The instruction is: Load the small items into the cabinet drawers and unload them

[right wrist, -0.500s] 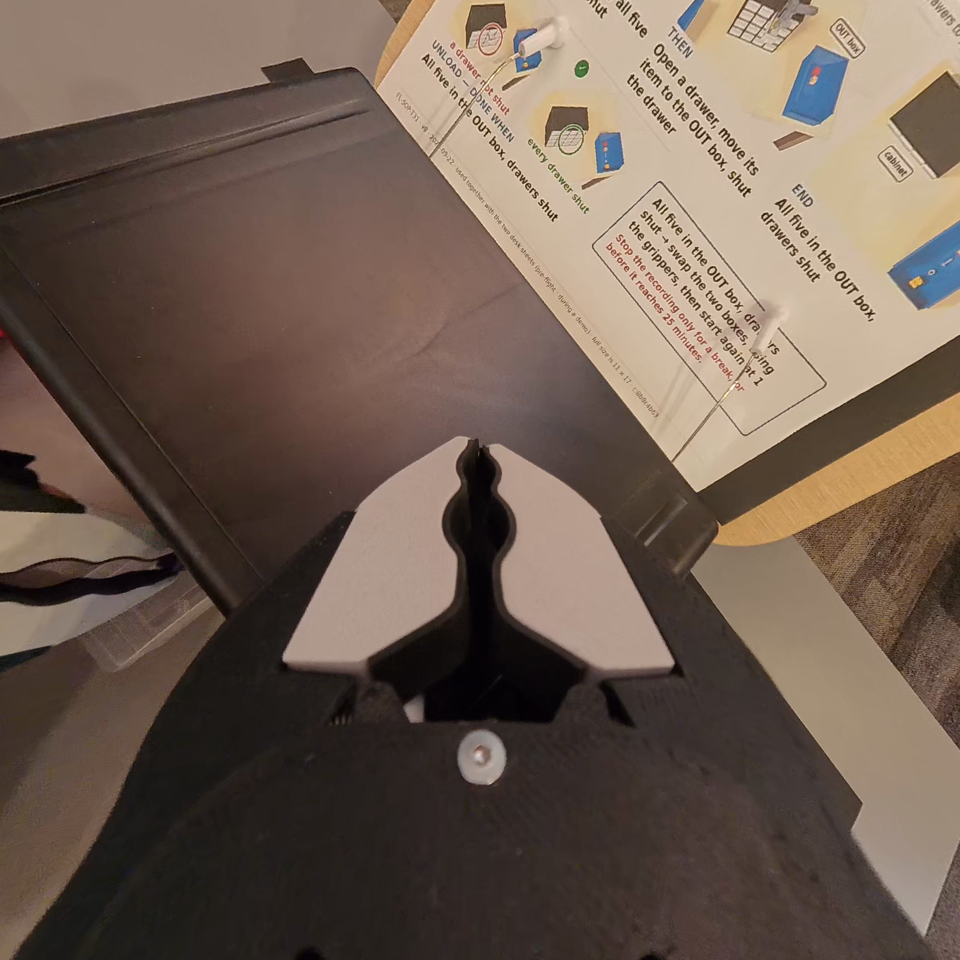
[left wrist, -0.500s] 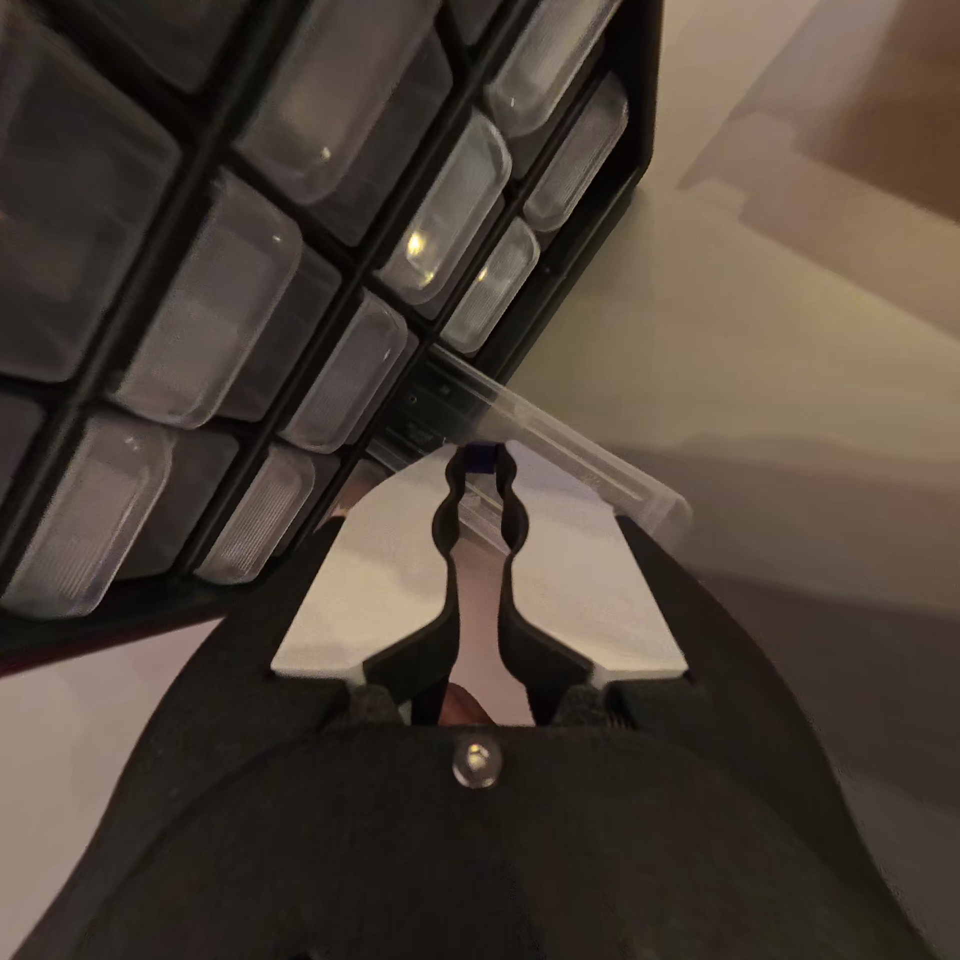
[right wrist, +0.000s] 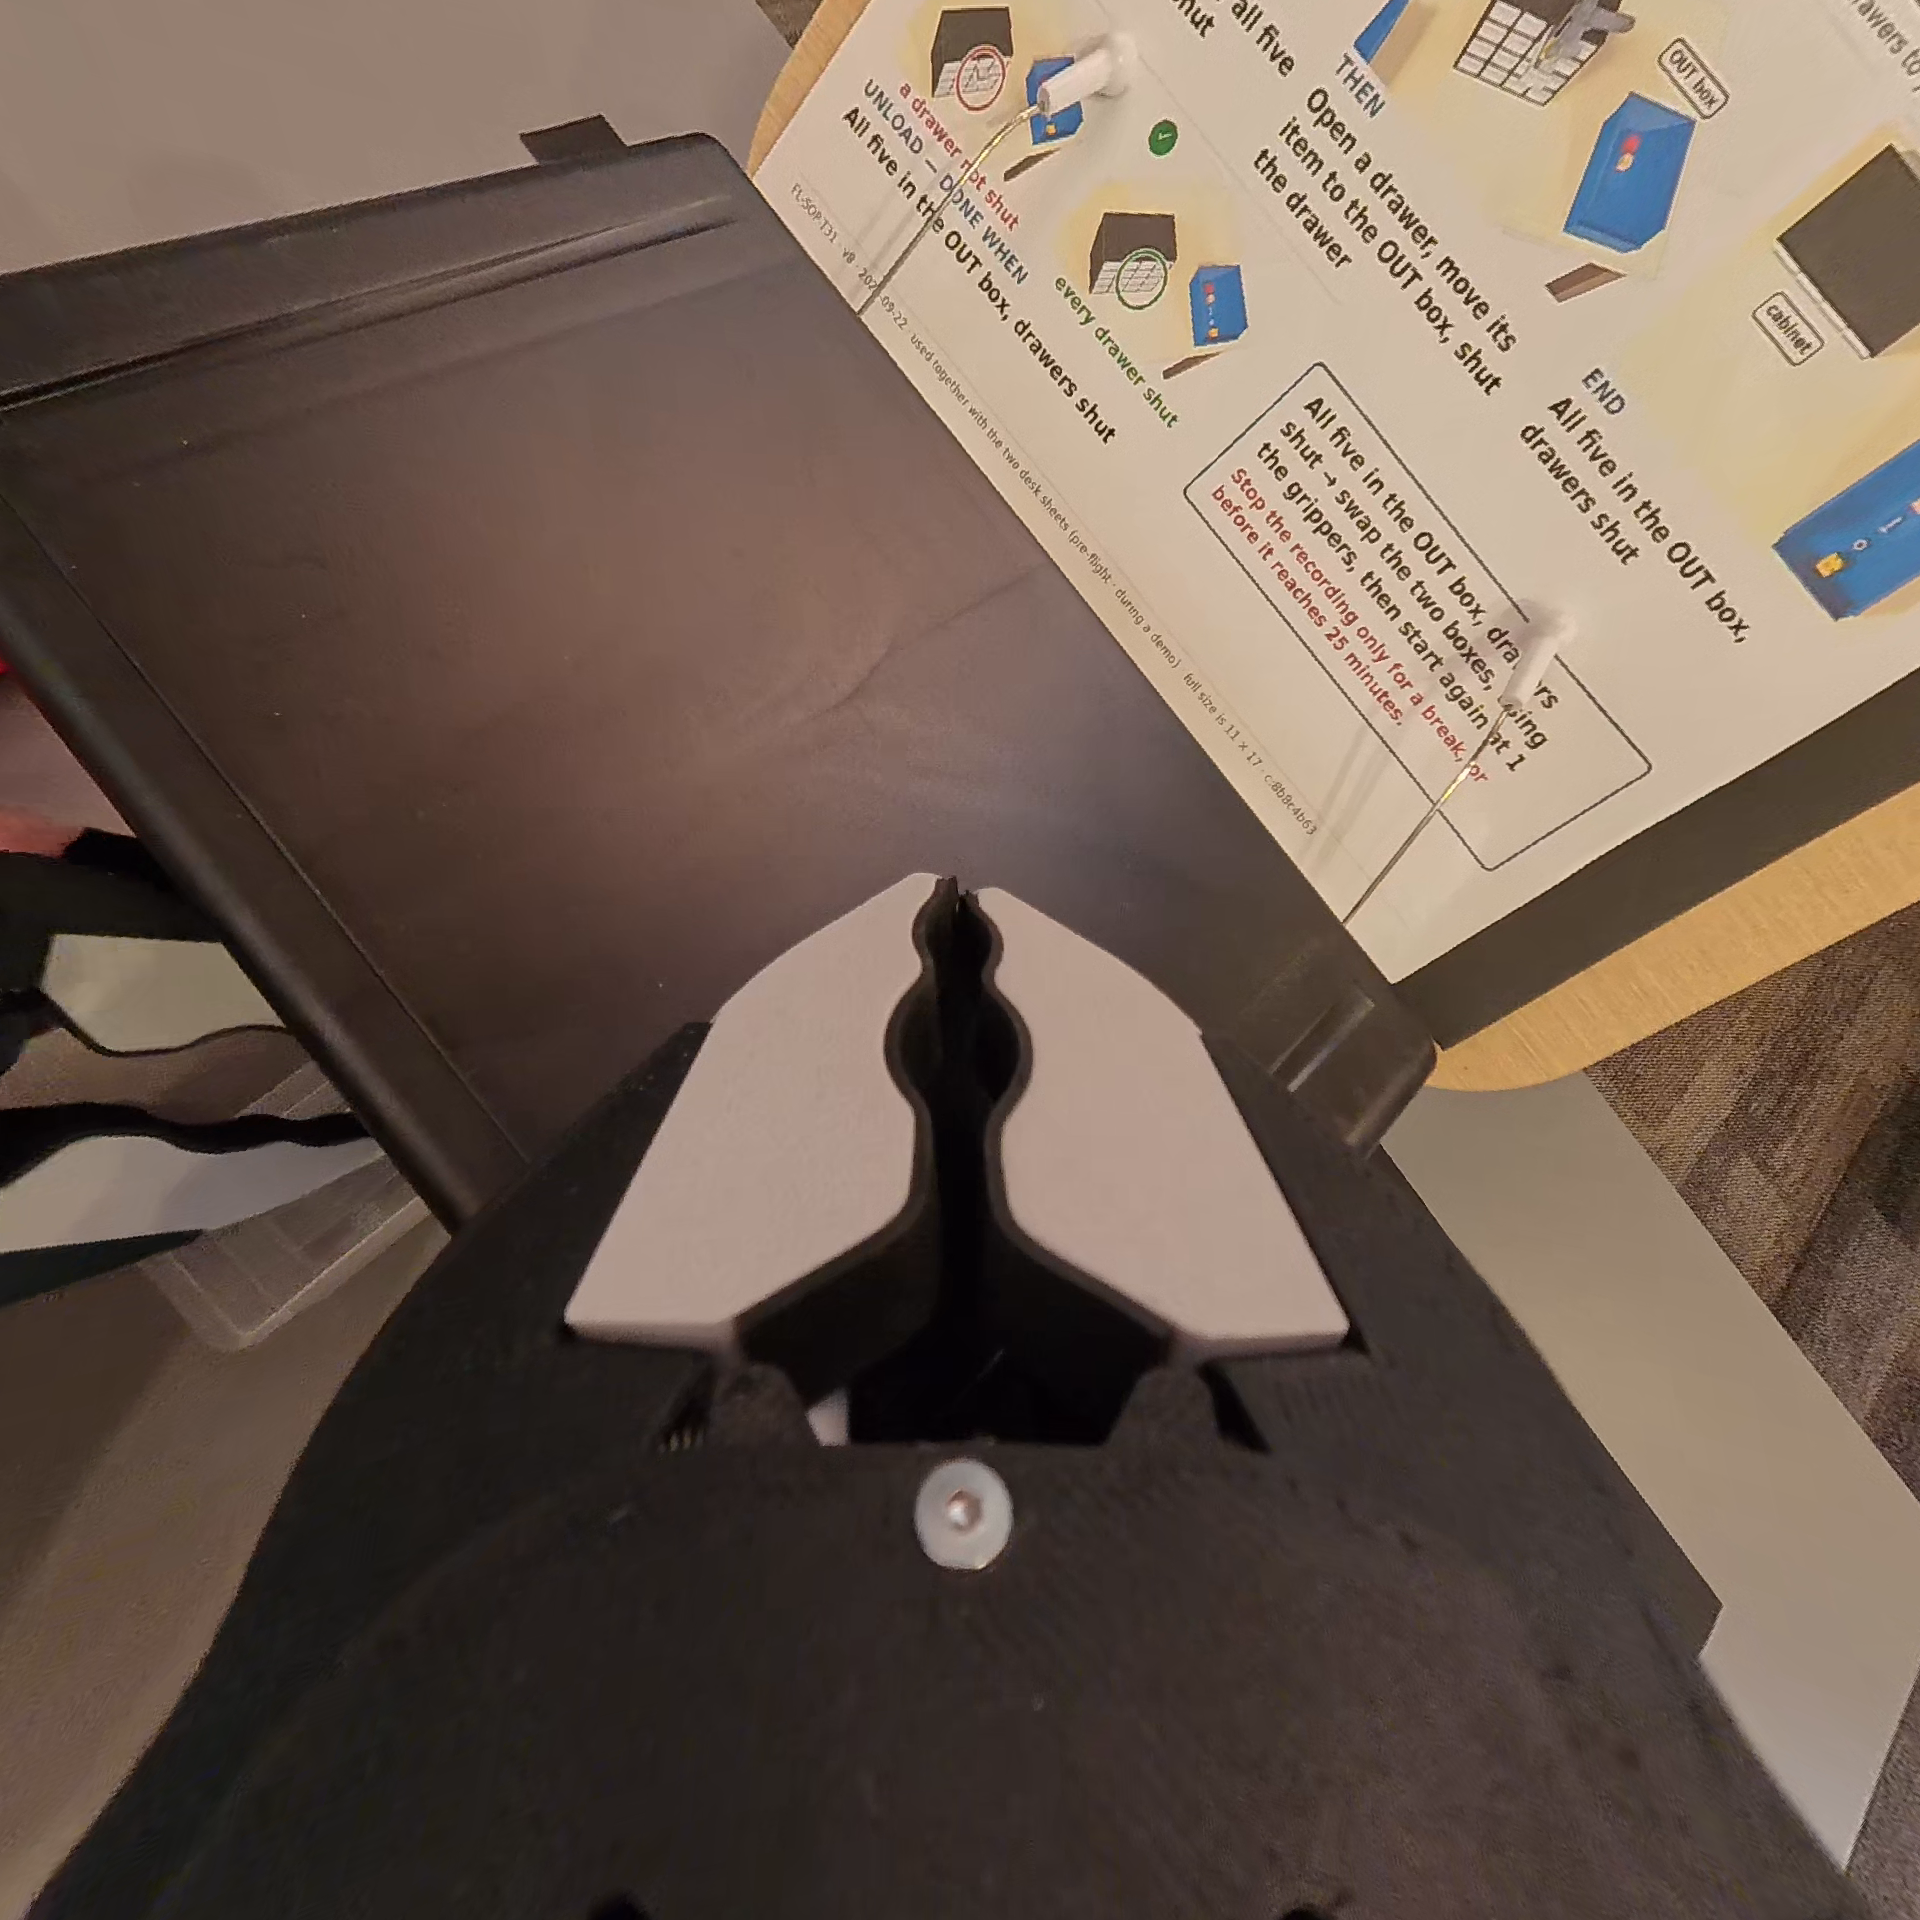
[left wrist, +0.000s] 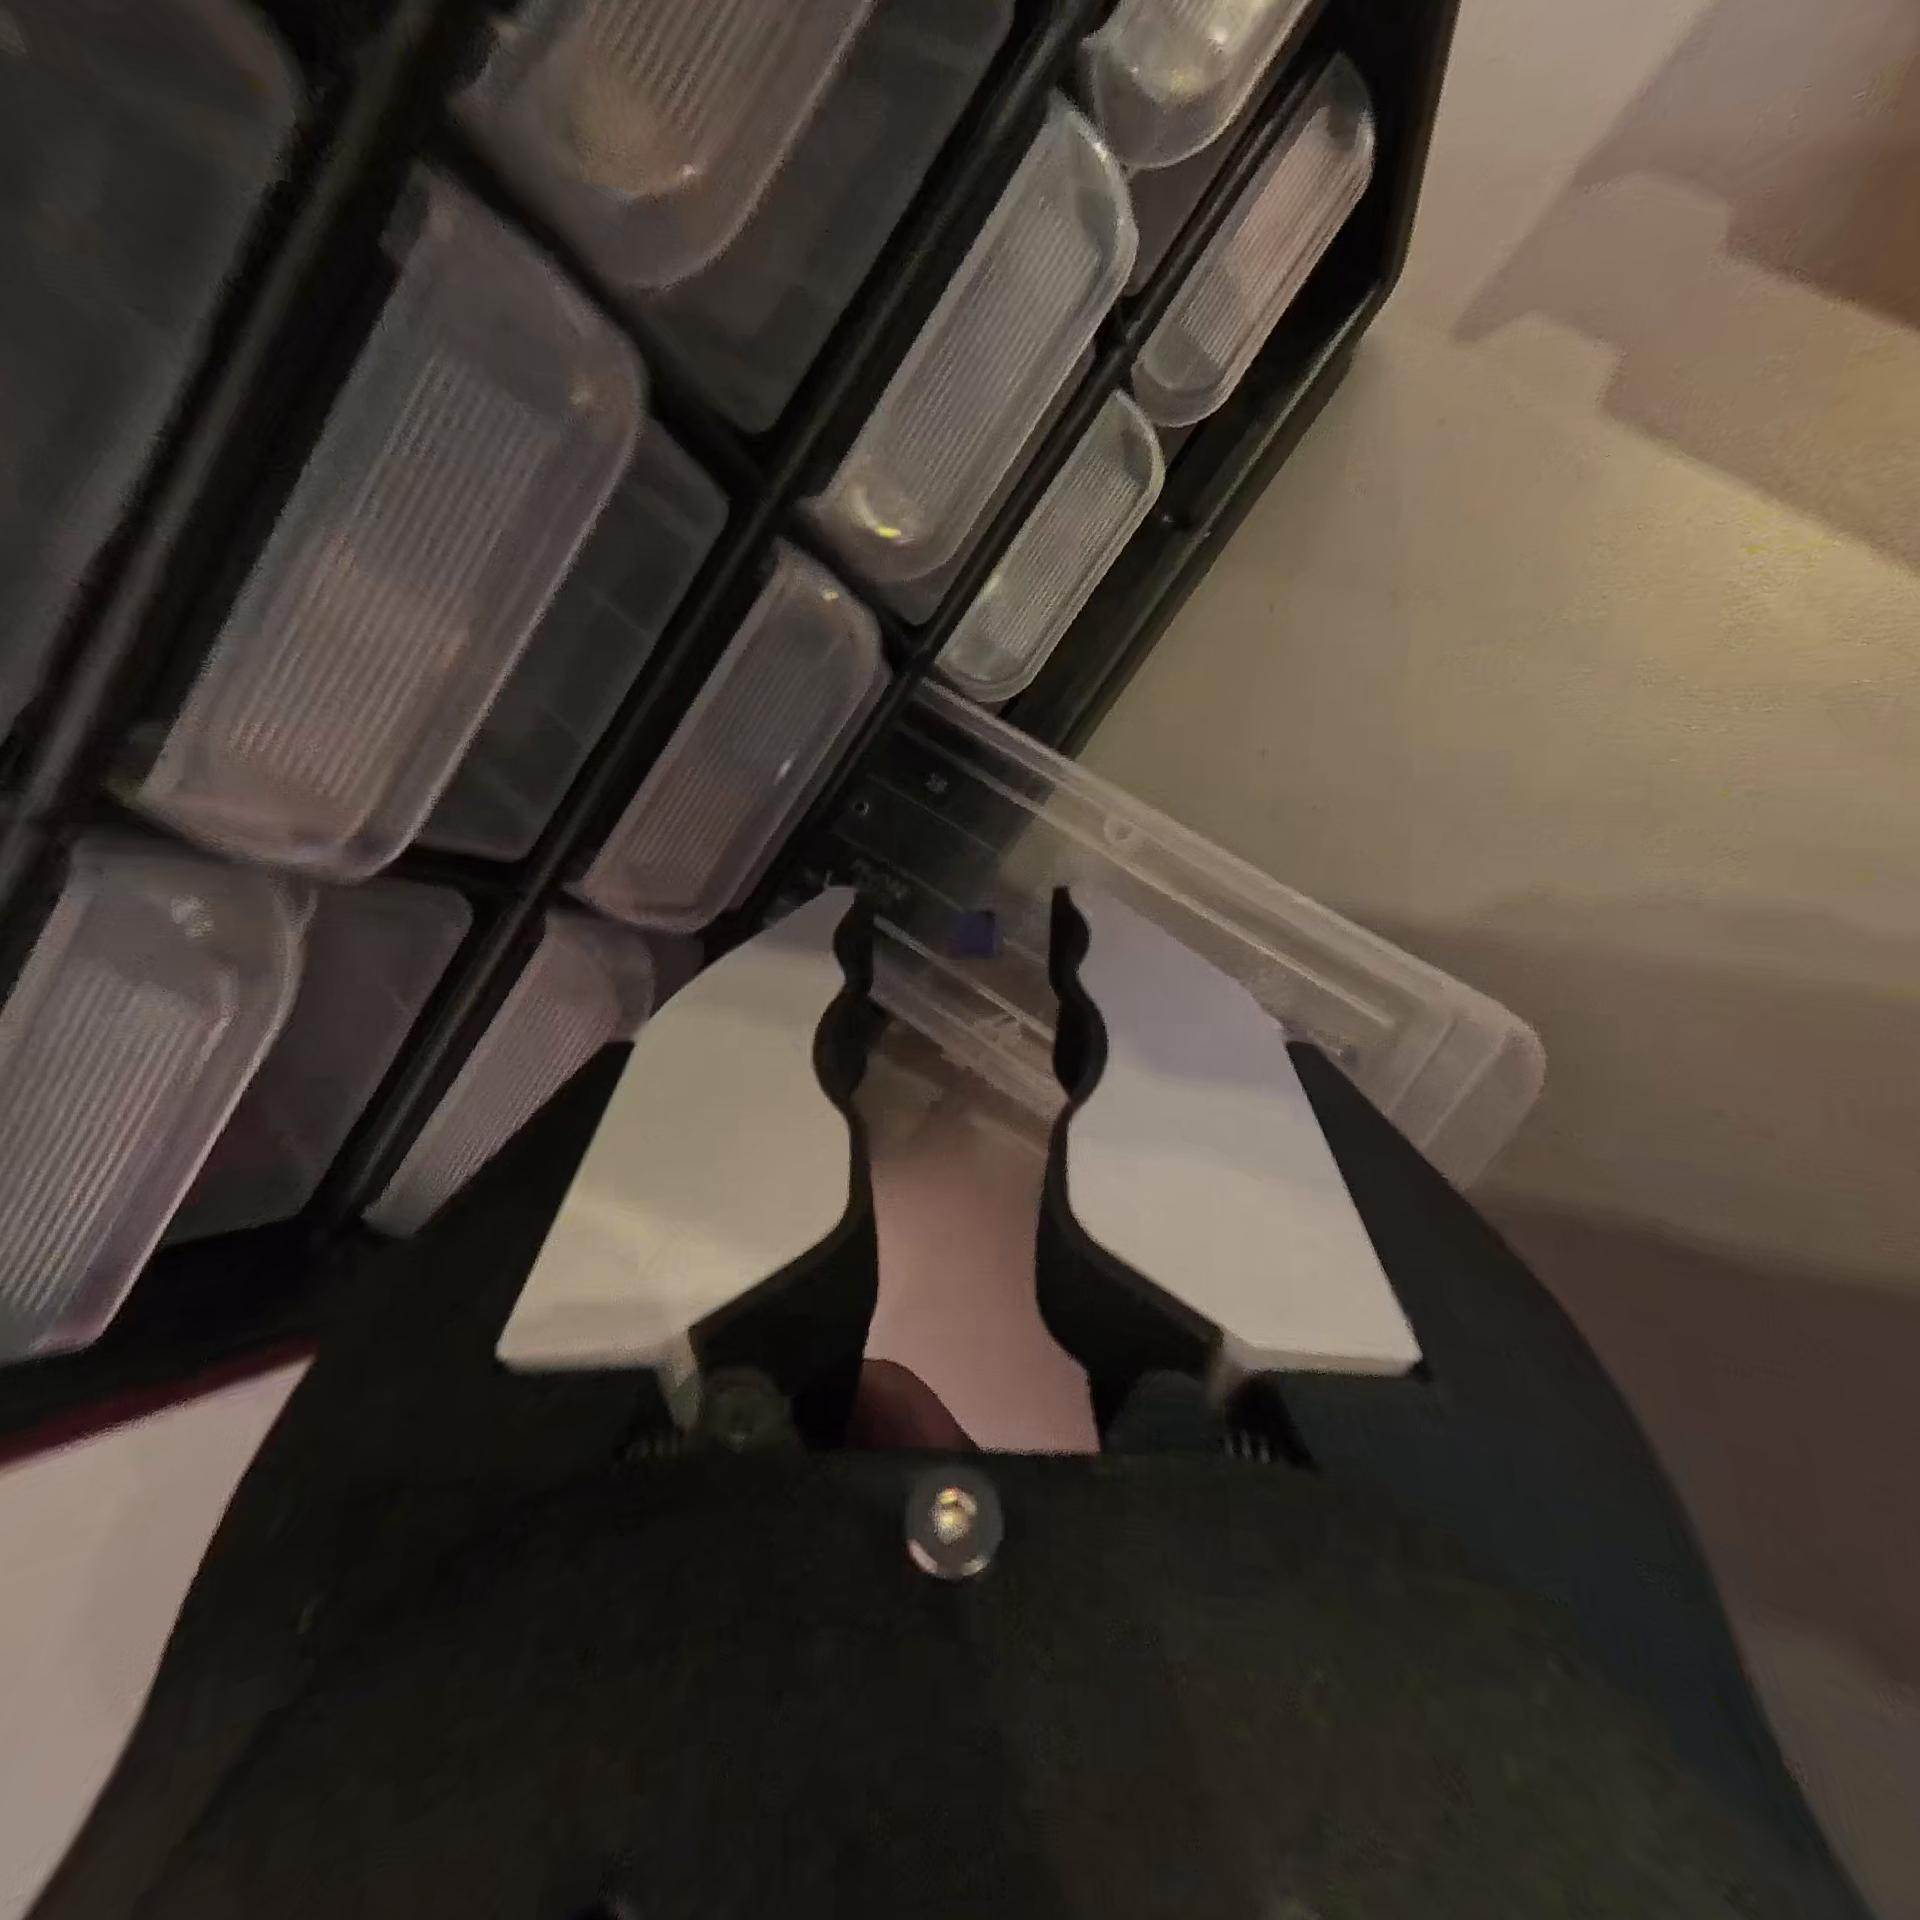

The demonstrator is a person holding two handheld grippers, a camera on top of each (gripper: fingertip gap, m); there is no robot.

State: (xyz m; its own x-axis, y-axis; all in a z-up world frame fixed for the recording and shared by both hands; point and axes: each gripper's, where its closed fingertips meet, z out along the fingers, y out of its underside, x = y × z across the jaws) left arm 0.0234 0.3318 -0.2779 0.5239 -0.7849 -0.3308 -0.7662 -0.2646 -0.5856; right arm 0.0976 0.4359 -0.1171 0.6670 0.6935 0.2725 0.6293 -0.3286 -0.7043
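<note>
Since the earlier frame the left gripper (left wrist: 951, 925) has spread: its jaws were nearly together by a small blue item (left wrist: 980, 932), now they stand apart w/ a clear gap, holding nothing. The blue item sits in that gap, inside the clear drawer (left wrist: 1226, 914) pulled out of the cabinet (left wrist: 1382, 312); whether the fingers touch it can't be told, view is blurred. The cabinet front also looks nearer and larger than before.

Cabinet as landmark: black frame, rows of clear closed drawers (left wrist: 977, 353) across its front. The open drawer sticks out from the bottom row near the cabinet's right edge, slanting down-right over the pale table (left wrist: 1558, 727). The left gripper is just in front of that drawer, tips over its inner part.

Right gripper (right wrist: 956, 894) approx unchanged vs before: jaws pressed together, nothing between them, above the cabinet's flat black top (right wrist: 623, 582). Beyond the cabinet's far right edge lies a printed sheet (right wrist: 1351, 343) w/ pictures, on a wooden board (right wrist: 1621, 977). Left of the cabinet, a clear bin (right wrist: 270, 1278) and dark cables (right wrist: 208, 1132).
</note>
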